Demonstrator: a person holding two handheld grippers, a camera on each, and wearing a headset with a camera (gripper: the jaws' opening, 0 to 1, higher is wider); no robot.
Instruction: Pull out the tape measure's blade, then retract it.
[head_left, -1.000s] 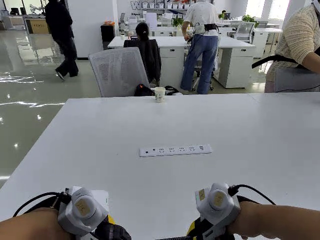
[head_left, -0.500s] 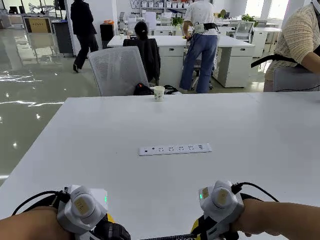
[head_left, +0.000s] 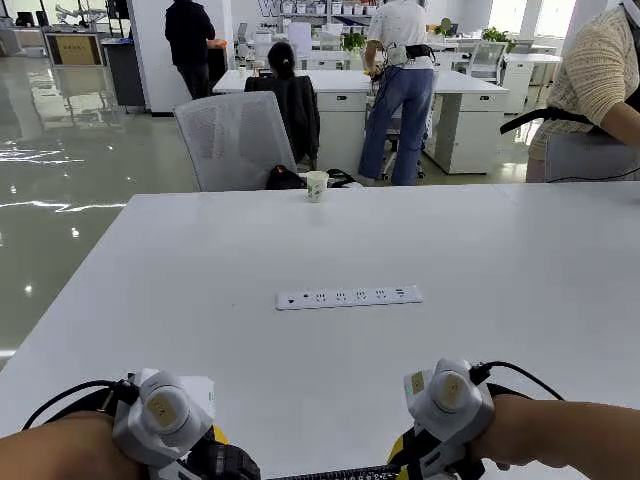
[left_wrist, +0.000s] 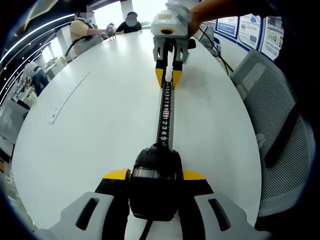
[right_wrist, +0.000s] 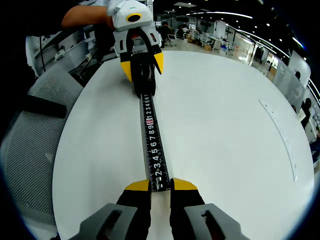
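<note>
**Finding 1: position.** The tape measure case (left_wrist: 156, 192) sits near the near edge of the table (head_left: 300, 240), towards the left corner. The blade (right_wrist: 151, 140) runs out of it along that edge to the right. It lies low over the surface, but contact cannot be confirmed. The power strip (head_left: 348, 296) lies well apart, mid-table.

**Finding 2: grips.** The left claw (left_wrist: 156, 175) is clenched on the case, one jaw on each flank. The right claw (right_wrist: 160, 186) is pinched on the blade's tip, with the printed face upward.

**Finding 3: stage (judgement).** The blade is drawn out a fair length, so the pull is under way or near done. Retraction is not yet done.

**Recommendations.**
- Keep the pull in line with the case mouth, with the blade flat and untwisted. A sideways drag would likely buckle it.
- Hold the case level and firm against the spring.
- For the return, walk the right claw back towards the case under tension. Letting the tip go risks the blade whipping.
</note>
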